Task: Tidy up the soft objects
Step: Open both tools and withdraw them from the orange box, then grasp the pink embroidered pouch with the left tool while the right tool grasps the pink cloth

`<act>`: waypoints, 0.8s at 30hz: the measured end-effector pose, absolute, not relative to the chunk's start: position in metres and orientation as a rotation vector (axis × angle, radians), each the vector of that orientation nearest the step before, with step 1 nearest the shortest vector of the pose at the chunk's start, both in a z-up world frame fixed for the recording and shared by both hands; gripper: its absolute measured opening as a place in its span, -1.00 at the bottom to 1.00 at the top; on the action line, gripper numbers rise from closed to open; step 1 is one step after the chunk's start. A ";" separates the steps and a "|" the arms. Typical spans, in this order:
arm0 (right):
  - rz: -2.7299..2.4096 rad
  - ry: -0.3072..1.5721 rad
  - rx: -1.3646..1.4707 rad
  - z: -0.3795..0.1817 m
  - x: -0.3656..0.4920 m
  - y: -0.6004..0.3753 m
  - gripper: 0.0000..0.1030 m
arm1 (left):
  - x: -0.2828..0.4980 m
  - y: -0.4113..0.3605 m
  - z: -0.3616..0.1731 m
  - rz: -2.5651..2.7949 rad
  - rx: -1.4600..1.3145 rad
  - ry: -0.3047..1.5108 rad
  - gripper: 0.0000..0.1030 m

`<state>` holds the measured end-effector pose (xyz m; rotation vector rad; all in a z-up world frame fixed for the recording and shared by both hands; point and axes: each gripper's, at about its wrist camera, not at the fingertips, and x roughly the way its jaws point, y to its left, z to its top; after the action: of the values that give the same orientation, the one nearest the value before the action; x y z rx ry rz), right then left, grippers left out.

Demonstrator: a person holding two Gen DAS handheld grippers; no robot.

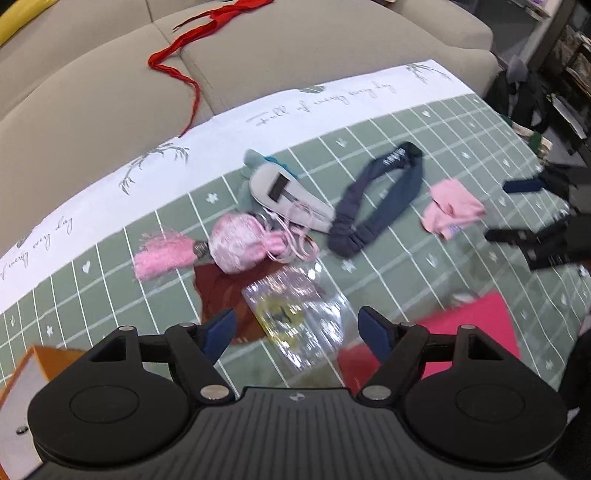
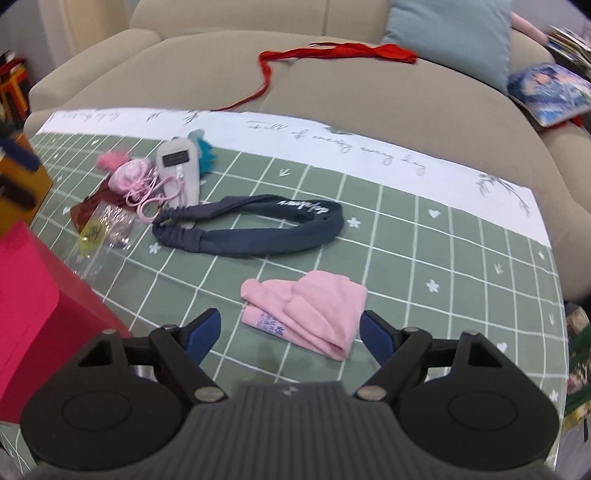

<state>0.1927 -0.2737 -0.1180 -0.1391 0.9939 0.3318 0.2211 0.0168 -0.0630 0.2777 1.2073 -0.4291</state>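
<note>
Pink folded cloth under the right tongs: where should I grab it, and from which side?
Come straight down on the pink cloth and pinch its thick folded middle. It lies flat, between the open right tongs in this view, so edges give little to catch; the bunched folds probably give more.

A beige sofa is seen behind a table covered by a green grid-patterned tablecloth with a white lettered border. A pale blue cushion is propped against the backrest, and cluttered shelving is glimpsed to one side under even indoor light.
</note>
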 end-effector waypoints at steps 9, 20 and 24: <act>0.358 0.991 -0.216 -0.122 0.209 -0.264 0.58 | 0.269 0.025 -0.105 -0.347 0.211 1.241 0.72; 0.342 1.005 -0.226 -0.126 0.222 -0.271 0.58 | 0.306 0.030 -0.126 -0.326 0.149 1.237 0.70; 0.336 1.022 -0.220 -0.130 0.227 -0.274 0.58 | 0.312 0.024 -0.136 -0.344 0.168 1.262 0.70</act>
<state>0.2273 -0.2742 -0.1302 -0.2200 1.0222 0.3356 0.3124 0.0241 -0.1363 0.1679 1.2616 -0.3436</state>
